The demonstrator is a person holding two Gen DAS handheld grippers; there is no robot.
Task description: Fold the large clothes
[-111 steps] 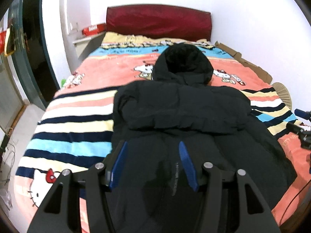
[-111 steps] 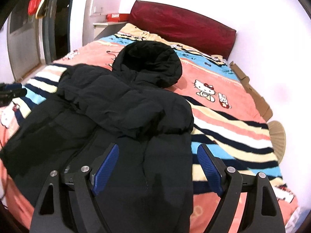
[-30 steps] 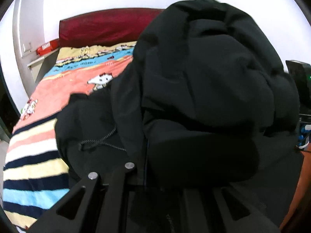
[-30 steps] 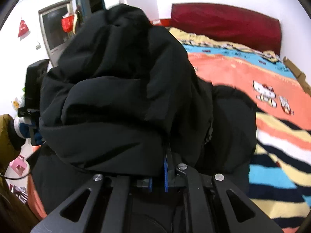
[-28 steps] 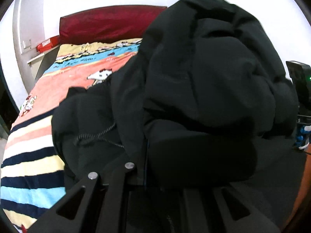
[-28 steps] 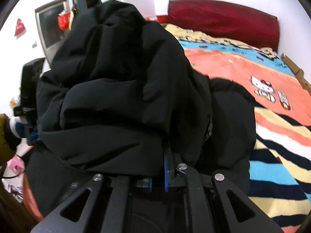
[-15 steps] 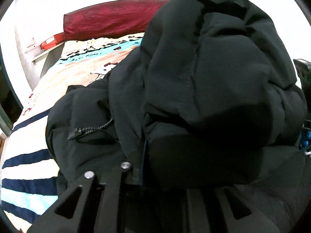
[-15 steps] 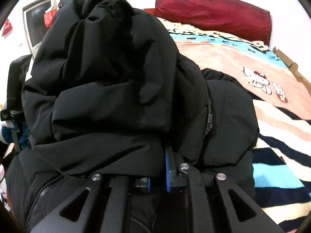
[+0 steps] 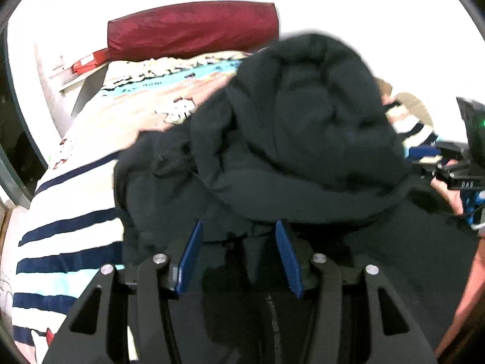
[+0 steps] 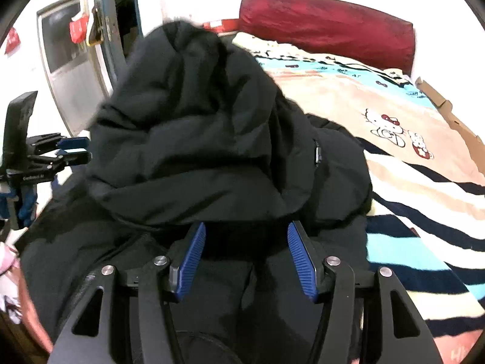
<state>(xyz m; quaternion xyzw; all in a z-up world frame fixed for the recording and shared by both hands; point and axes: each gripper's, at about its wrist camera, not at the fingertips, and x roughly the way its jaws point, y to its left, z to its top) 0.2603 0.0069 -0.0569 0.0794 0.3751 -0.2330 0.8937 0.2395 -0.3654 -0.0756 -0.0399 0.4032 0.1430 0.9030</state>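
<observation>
A black hooded puffer jacket [image 9: 303,139] lies bunched on the bed, its upper part folded over toward me in a thick heap; it also fills the right wrist view [image 10: 197,139]. My left gripper [image 9: 239,239] is open, its blue pads [image 9: 191,254] apart just in front of the heap, holding nothing. My right gripper [image 10: 247,242] is open too, pads [image 10: 300,261] apart under the heap's near edge. Each gripper shows at the edge of the other's view, the right one [image 9: 454,170] and the left one [image 10: 60,151].
The bed [image 10: 424,163] has a striped Hello Kitty cover and a dark red headboard [image 9: 194,30]. A shelf with a red box [image 9: 88,60] stands at the left of the bed. A door [image 10: 75,60] is on the far left of the right wrist view.
Both grippers have opened and let go of the jacket. The lifted part has dropped forward onto the rest of the jacket, and the blue pads now show.
</observation>
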